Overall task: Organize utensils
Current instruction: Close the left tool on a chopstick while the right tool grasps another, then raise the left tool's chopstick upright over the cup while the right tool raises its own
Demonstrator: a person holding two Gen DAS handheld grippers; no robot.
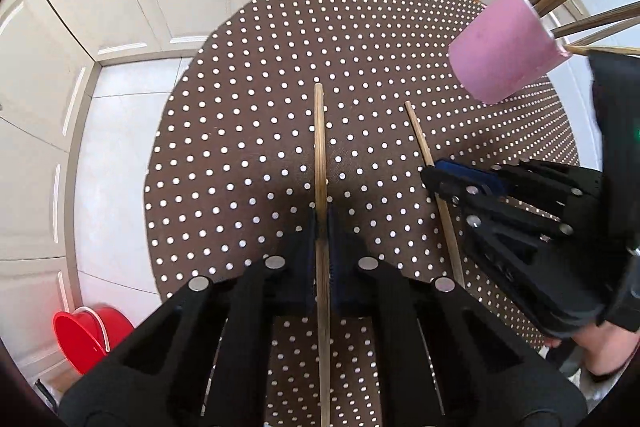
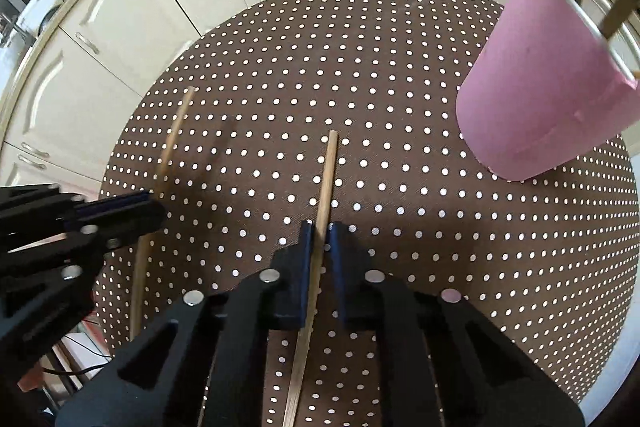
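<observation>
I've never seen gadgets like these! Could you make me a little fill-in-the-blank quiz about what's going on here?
1. Each black two-finger gripper, left gripper and right gripper, is shut on one thin wooden ____.
2. The pink cylindrical cup already holds several more of them and stands on the ____ side of the table.
3. The round table's brown cloth is patterned with white ____.

Missing words: chopstick; right; dots
</observation>
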